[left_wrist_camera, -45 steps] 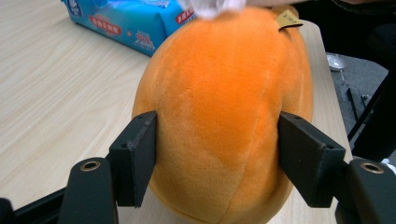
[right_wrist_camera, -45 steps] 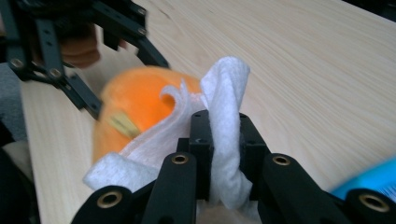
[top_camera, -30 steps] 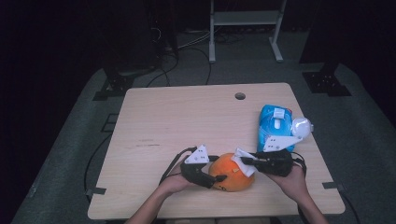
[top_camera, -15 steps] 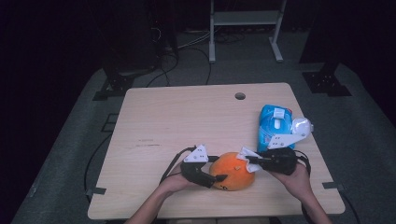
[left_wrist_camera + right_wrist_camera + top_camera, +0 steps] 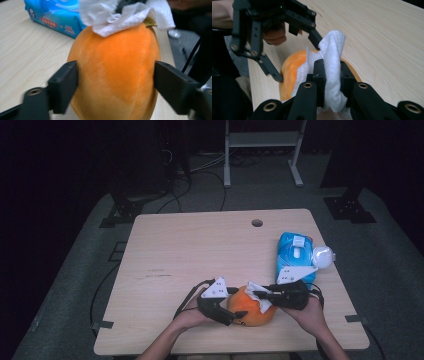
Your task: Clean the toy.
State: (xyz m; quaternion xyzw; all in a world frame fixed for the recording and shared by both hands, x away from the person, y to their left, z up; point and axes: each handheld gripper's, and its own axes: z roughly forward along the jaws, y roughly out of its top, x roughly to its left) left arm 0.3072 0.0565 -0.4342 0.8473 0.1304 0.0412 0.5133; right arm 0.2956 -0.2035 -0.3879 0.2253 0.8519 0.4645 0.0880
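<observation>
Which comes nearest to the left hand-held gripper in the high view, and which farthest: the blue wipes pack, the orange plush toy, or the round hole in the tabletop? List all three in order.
1. The orange plush toy, right between the jaws of the left hand-held gripper at the table's near edge.
2. The blue wipes pack, farther off at the right side.
3. The round hole, by the far edge.

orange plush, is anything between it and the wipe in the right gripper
Nothing visible. The white wipe, pinched in the right gripper, lies directly on top of the orange plush. The left gripper straddles the plush's sides, below the wipe, its jaws having just been opening.
</observation>
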